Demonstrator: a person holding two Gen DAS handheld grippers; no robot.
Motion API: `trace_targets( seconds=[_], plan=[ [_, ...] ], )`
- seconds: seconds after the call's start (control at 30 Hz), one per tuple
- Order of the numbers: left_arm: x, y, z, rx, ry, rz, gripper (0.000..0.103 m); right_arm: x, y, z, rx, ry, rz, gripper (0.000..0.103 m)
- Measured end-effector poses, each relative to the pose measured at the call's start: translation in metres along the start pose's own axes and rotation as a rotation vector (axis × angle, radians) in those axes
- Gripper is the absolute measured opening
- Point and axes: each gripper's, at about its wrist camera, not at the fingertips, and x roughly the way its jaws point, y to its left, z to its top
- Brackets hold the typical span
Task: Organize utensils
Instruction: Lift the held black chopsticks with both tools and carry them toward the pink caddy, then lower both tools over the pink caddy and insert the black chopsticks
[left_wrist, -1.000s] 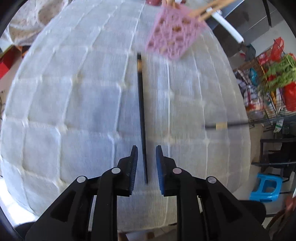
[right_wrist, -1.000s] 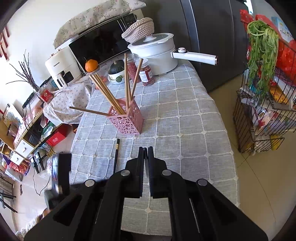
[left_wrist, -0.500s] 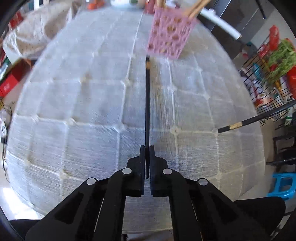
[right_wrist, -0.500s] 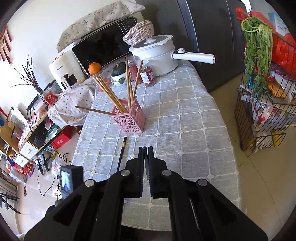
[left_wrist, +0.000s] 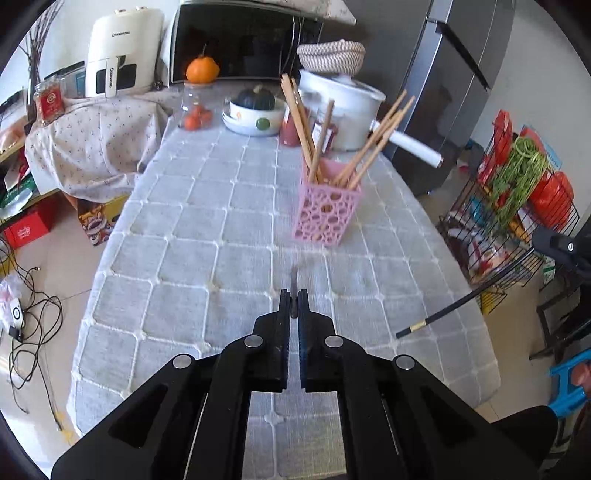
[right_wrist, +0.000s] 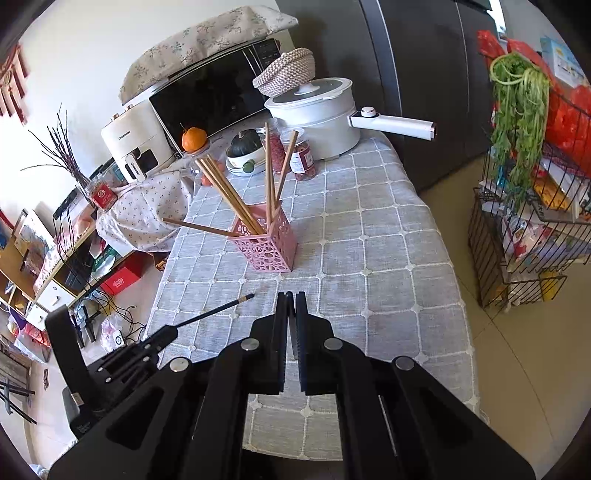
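Observation:
My left gripper (left_wrist: 294, 295) is shut on a black chopstick (left_wrist: 294, 284) and holds it above the grey checked tablecloth (left_wrist: 192, 266), pointing at the pink perforated holder (left_wrist: 325, 212) with several wooden chopsticks. In the right wrist view the same chopstick (right_wrist: 218, 310) sticks out of the left gripper (right_wrist: 162, 338) toward the holder (right_wrist: 264, 245). My right gripper (right_wrist: 290, 297) is shut on a second black chopstick, whose length shows in the left wrist view (left_wrist: 461, 301) at the right; from its own camera the stick is barely visible.
At the table's far end stand a white pot with a long handle (right_wrist: 317, 118), red jars (right_wrist: 303, 158), a bowl with a squash (left_wrist: 255, 110) and an orange (left_wrist: 201, 68). A wire rack with greens (right_wrist: 524, 206) stands right of the table.
My left gripper closed on the black chopstick lying on the cloth and lifted it, tilting up toward the holder. My right gripper stayed shut and drifted slightly.

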Motion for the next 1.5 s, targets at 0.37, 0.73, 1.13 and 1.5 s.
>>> trace_targets(
  seconds=[0.37,0.73,1.13,1.5],
  plan=[
    [-0.035,0.009,0.02,0.0,-0.096,-0.048,0.003,-0.016,0.027,0.018,-0.034,-0.055,-0.009,0.005],
    [-0.092,-0.024,0.076,0.082,-0.197,-0.118,0.003,-0.04,0.049,0.05,-0.088,-0.106,-0.04,0.005],
    [-0.08,-0.061,0.176,0.103,-0.299,-0.11,0.003,-0.047,0.055,0.091,-0.098,-0.165,-0.015,0.005],
    [0.033,-0.047,0.18,0.05,-0.084,-0.04,0.005,-0.004,0.035,0.116,-0.058,-0.123,-0.006,0.005]
  ],
)
